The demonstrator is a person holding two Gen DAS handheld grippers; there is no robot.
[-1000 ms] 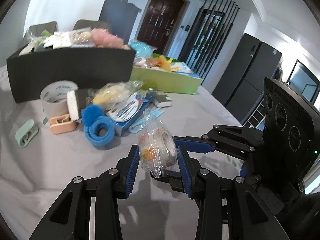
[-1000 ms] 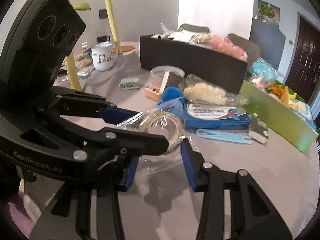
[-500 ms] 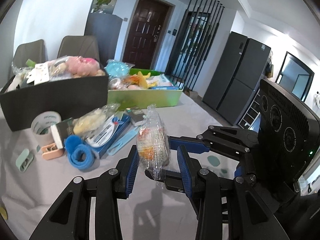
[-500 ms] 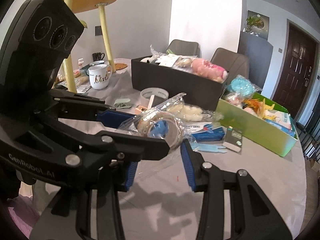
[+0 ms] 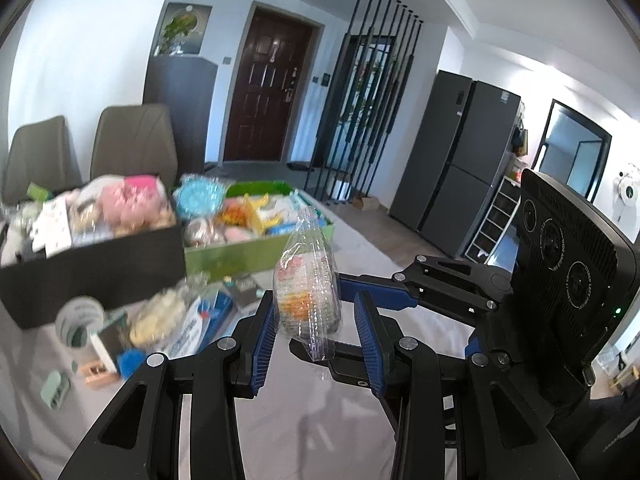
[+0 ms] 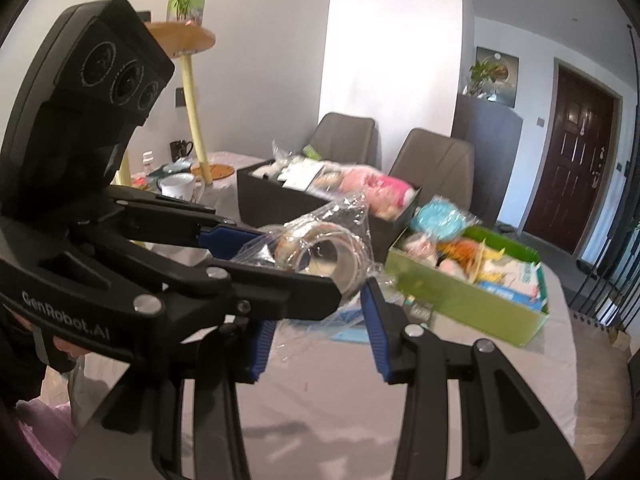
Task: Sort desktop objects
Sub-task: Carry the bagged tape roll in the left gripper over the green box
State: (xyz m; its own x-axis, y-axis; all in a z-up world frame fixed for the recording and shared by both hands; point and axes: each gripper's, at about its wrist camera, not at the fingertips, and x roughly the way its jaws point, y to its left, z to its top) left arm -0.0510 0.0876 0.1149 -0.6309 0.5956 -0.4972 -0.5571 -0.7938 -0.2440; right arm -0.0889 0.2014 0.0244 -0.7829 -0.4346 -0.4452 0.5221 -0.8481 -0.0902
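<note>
**Q:** Entry for this moment. Where is the bag [image 5: 306,284]?

**A:** Off the table [image 5: 320,420], in the air in front of the green box [image 5: 240,256]. It is clear film around a roll of tape. In the left wrist view the roll stands edge-on. In the right wrist view its hole faces the lens.

**Q:** Left gripper [image 5: 315,304]?

**A:** Jaws only a little apart, one blue pad at each flat side of the roll. The bag is gripped there. The pad on the left of the picture touches the film. The other looks very close, and the film blurs that edge.

**Q:** Right gripper [image 6: 316,312]?

**A:** It comes in across the left one, jaws also narrow. The roll sits just past its tips, and loose film hangs down between its pads. I cannot tell whether they pinch the film. In the left wrist view one of its fingers runs behind the bag and the other under the film's tail.

**Q:** Anything else on the table?

**A:** A black box [image 5: 100,268] full of soft packets stands left of the green box, the two side by side. In front of the black box lies blurred clutter, with a grey tape roll [image 5: 78,320] among it. The green box also holds mixed items.
</note>
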